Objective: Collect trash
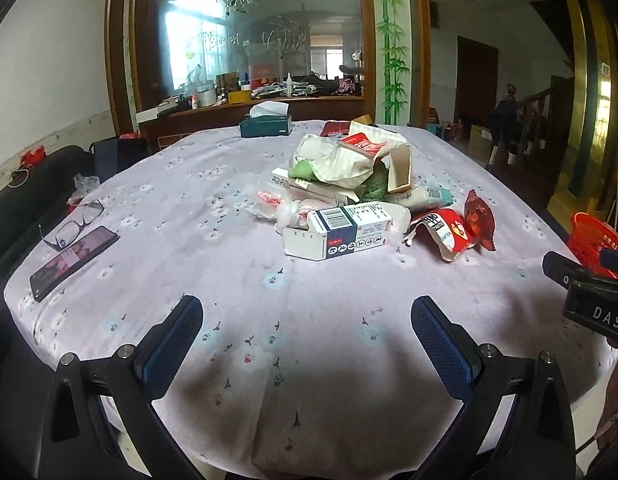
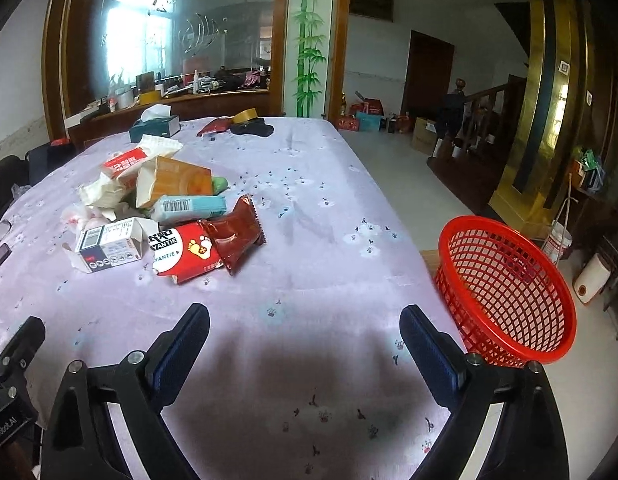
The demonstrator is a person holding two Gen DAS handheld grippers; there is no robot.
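A heap of trash point(image 1: 349, 184) lies mid-table on the lilac cloth: a white medicine box point(image 1: 337, 230) in front, a red and white snack packet point(image 1: 449, 232), a dark red wrapper point(image 1: 481, 216), cartons and crumpled bags. The right wrist view shows the same heap point(image 2: 161, 208) at left, with the white box point(image 2: 109, 244) and dark red wrapper point(image 2: 235, 232). A red mesh basket point(image 2: 505, 292) sits tilted at the table's right edge. My left gripper point(image 1: 307, 328) is open, well short of the heap. My right gripper point(image 2: 305, 336) is open over bare cloth, left of the basket.
A phone point(image 1: 75, 258) and glasses point(image 1: 75, 222) lie at the table's left edge. A green tissue box point(image 1: 265, 125) stands at the far end, with a tape roll point(image 2: 245, 115) and dark items nearby. Chairs flank the left side; floor drops off right of the table.
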